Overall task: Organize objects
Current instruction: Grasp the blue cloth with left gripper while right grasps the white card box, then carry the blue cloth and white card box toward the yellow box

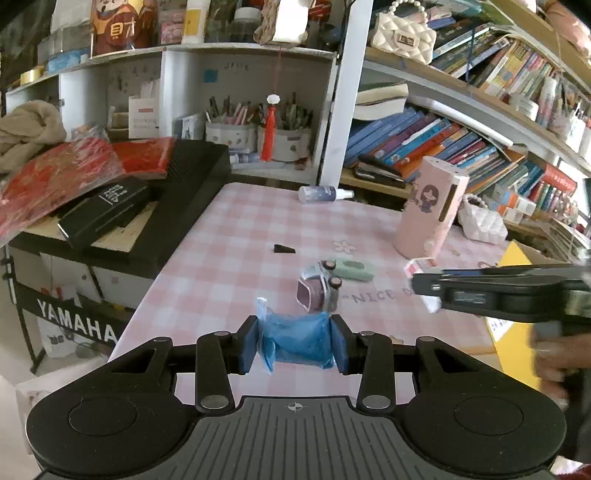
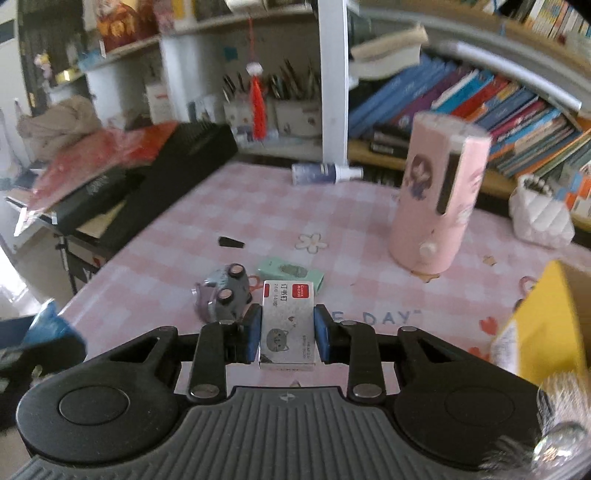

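Pink checked table point(image 1: 229, 236) is being flanked by crowded bookshelves point(image 1: 461, 122) | pink case point(image 1: 430, 208) is being kept upright | blue packet point(image 1: 301, 345) is being clamped by left gripper point(image 1: 297, 343) | small white box point(image 2: 286, 323) is being clamped above the table by right gripper point(image 2: 286, 334)

There are two tools: the left tool point(image 1: 295, 343) and the right tool point(image 2: 284, 334). One blue bag point(image 1: 299, 343) sits in the left one. One small box with a cat on it point(image 2: 286, 325) sits in the right one.

On the bench point(image 2: 258, 206) there is one toy car point(image 2: 225, 295), lying on its side. There is one green eraser point(image 2: 290, 271). There is one little black piece point(image 2: 231, 242). There is one spray bottle point(image 2: 325, 173), lying down. There is one tall pink tube with a girl on it point(image 2: 436, 192). There is one yellow box point(image 2: 546, 321) at the bench's right edge.

There are two white quilted bags, one on the shelf point(image 1: 404, 35) and one by the books point(image 1: 482, 221). There are two pen cups point(image 1: 231, 134) and point(image 1: 286, 142). One red tassel point(image 1: 269, 125) hangs down.
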The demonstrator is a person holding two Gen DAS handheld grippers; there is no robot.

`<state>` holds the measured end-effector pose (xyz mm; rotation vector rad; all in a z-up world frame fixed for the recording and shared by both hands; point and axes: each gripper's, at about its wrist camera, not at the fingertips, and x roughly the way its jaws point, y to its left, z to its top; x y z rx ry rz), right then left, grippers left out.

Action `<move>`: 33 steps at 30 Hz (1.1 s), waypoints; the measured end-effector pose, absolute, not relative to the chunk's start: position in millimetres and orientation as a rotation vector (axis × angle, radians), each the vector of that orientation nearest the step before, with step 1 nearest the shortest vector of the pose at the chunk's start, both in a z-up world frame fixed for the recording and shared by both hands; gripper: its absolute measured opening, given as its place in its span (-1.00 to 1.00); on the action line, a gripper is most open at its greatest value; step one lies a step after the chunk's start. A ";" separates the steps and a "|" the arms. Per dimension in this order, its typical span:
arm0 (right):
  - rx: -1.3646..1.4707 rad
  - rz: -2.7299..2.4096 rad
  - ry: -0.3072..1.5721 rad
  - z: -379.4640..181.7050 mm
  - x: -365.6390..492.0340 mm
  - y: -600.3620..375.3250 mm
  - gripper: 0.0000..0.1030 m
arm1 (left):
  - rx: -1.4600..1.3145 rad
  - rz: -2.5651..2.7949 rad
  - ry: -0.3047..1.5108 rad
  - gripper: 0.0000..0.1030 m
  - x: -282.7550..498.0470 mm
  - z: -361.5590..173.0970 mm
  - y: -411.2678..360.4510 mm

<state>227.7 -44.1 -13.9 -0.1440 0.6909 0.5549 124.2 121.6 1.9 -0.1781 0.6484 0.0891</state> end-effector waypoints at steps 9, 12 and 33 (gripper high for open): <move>-0.119 0.507 0.723 -7.0 161.6 -75.9 -0.46 | -0.166 0.022 0.641 -0.26 96.5 2.8 112.4; -0.111 0.489 0.748 -11.1 145.1 -80.6 -0.46 | -0.149 -0.009 0.636 -0.26 86.6 3.7 108.0; -0.018 0.291 0.779 -21.1 20.5 -123.6 -0.46 | -0.076 -0.211 0.673 -0.26 -2.1 -3.7 79.1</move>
